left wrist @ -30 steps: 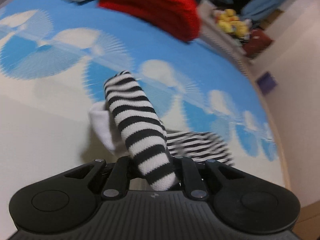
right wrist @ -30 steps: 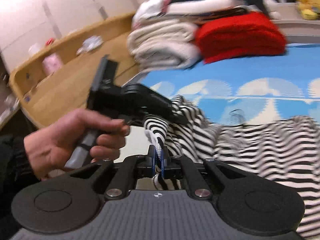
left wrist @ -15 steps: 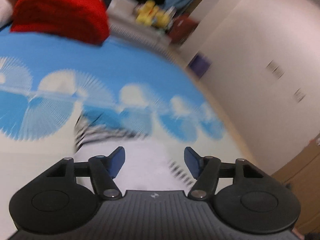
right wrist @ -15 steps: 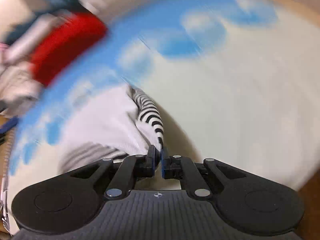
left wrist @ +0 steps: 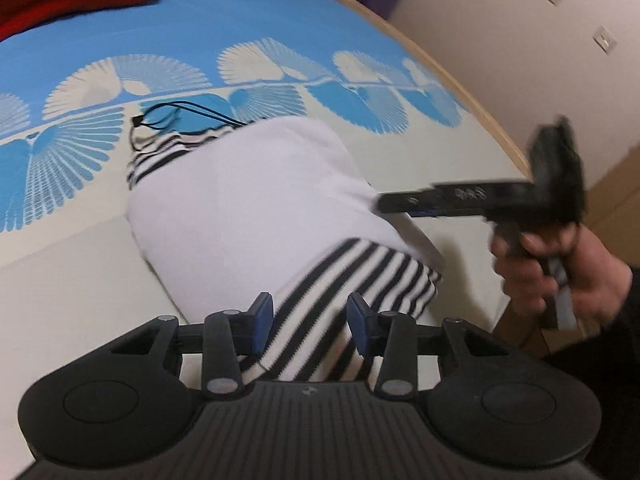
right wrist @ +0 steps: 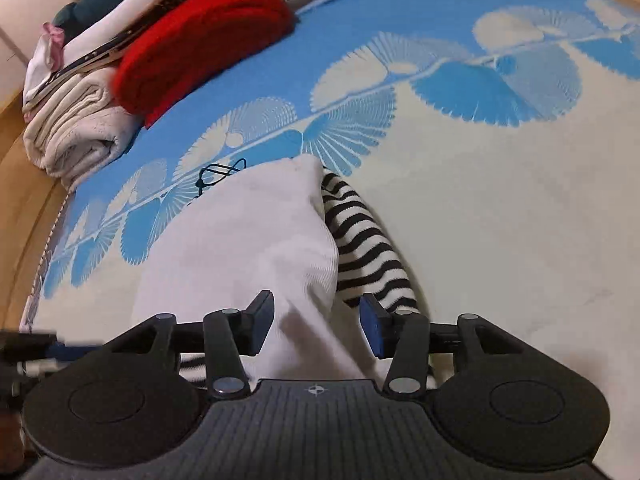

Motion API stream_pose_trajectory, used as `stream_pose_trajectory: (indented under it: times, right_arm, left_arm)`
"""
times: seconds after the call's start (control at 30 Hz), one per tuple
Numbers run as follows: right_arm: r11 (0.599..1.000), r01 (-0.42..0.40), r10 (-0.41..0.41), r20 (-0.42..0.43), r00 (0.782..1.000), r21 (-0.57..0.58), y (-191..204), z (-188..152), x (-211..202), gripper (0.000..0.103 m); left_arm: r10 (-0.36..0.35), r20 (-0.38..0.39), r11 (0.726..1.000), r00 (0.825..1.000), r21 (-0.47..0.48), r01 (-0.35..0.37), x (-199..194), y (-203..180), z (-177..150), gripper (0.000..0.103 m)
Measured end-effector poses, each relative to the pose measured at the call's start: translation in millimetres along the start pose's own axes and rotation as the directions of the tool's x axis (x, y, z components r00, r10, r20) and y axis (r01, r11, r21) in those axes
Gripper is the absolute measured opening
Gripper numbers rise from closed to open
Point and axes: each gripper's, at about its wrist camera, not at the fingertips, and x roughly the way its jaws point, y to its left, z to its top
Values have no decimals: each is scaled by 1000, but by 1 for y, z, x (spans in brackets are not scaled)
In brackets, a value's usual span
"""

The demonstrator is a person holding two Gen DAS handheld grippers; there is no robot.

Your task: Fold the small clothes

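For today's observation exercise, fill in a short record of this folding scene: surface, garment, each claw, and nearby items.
surface: blue and cream patterned mat
garment: black-and-white striped piece lying on the mat, white inner side up, striped sleeve sticking out
left claw: open, over a striped part
right claw: open, over the white fabric, gripping nothing
black cord: lies at the garment's far end
nearby: red folded knit beside a stack of folded cream linens
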Motion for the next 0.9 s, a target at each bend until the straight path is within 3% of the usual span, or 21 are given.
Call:
stream_pose_trajectory:
  times: [0.07, 0.1, 0.23, 0.27, 0.37, 0.43, 0.5, 0.57, 0.63, 0.7, 0.77, 0.83, 0.9]
  right_arm:
    - [999, -45, 46, -40, 998, 29, -2, 5, 9, 10]
    - [997, -61, 62, -20, 998, 48, -3, 6, 2, 3]
    - [966, -208, 187, 141, 972, 153, -19, 15, -52, 2]
    - [967, -198, 175, 144, 974, 161, -24, 13, -60, 2]
    - [983, -31, 24, 42, 999, 179, -44, 2, -52, 2]
    - [977, 71, -60, -62, 996, 200, -55, -7, -25, 2]
    - [979, 152, -135, -124, 983, 135, -49, -12, -3, 5]
    - [980, 191, -184, -122, 975, 54, -35, -11, 1, 11]
    - [978, 208, -208, -12, 978, 13, -18, -3, -18, 11]
    - [980, 185, -175, 127, 976, -71, 1, 3, -41, 11]
    - [983, 80, -47, 190, 981, -167, 20, 2, -55, 12]
    - [964, -101, 126, 85, 988, -245, 36, -7, -49, 12]
    - [930, -159, 148, -58, 987, -330, 51, -23, -28, 13]
  left_arm:
    - [-15, -7, 1000, 1000, 3, 15, 2, 1, -2, 45]
    - [-21, -13, 1000, 1000, 6, 21, 3, 0, -4, 43]
    - [-62, -64, 996, 996, 63, 66, 13, -15, -6, 38]
    - [-67, -95, 993, 993, 90, 75, 17, -21, -9, 37]
    - [9, -234, 979, 972, 202, 40, 47, -35, -24, 35]
    - [87, -295, 955, 951, 298, 5, 67, -45, -37, 35]
    - [111, -294, 947, 949, 320, -12, 73, -48, -39, 36]
    - [90, -296, 964, 951, 265, -9, 70, -40, -35, 37]
    - [76, -290, 972, 954, 236, -6, 64, -33, -34, 37]
    - [53, -281, 973, 958, 229, 13, 56, -27, -33, 38]
    - [18, -244, 984, 969, 176, 27, 43, -13, -28, 38]
    - [-1, -165, 996, 986, 83, 15, 28, 8, -16, 38]
    - [-5, -75, 1000, 997, -23, 3, 16, 28, -5, 44]
